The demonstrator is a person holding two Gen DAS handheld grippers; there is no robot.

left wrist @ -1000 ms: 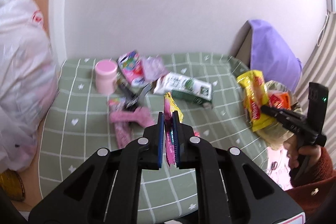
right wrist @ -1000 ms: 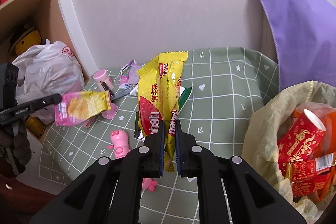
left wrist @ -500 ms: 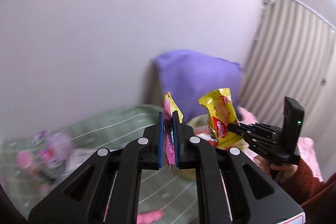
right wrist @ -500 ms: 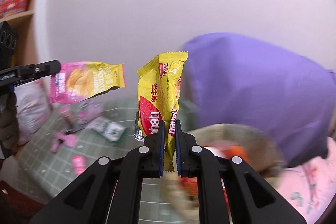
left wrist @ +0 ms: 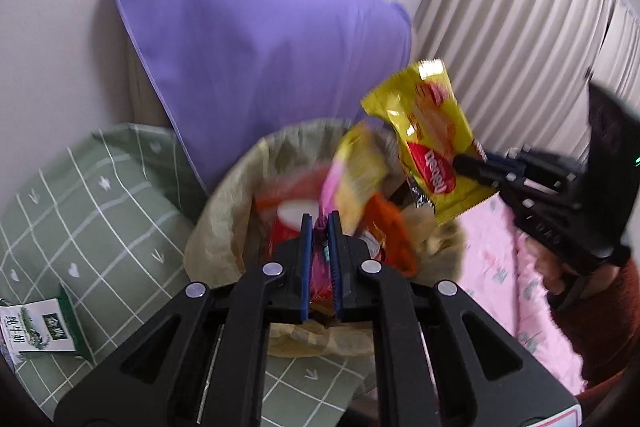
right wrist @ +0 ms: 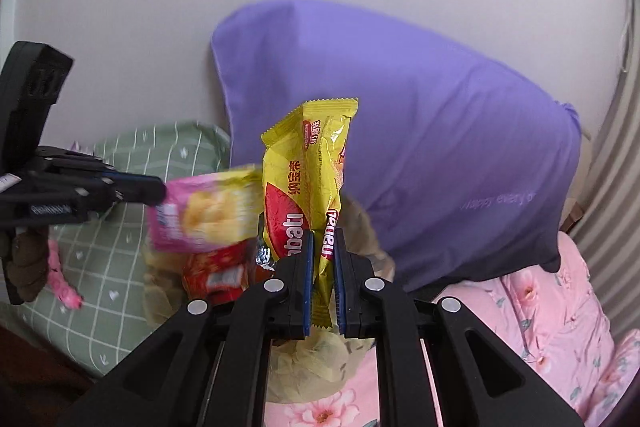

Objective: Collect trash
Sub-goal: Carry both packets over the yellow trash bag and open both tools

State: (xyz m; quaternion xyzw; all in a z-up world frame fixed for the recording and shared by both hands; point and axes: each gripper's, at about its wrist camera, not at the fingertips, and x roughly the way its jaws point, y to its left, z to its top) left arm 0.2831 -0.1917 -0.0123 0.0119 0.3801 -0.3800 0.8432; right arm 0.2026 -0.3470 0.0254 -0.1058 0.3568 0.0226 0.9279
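Wrappers poised over the trash bag (left wrist: 224, 227): left tool (left wrist: 320, 227) clamps pink wrapper (left wrist: 352, 179), right tool (right wrist: 322, 239) clamps yellow wrapper (right wrist: 308, 163); carton (left wrist: 36, 327) remains on the bed

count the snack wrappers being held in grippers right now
2: a yellow wrapper in the right gripper and a pink wrapper in the left gripper, both above the trash bag.

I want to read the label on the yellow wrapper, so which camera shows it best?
The right wrist view: the yellow wrapper stands upright and sharp, clamped in the right gripper, its printed front facing the lens. The left wrist view shows it from the side, tilted and slightly blurred, above the trash bag.
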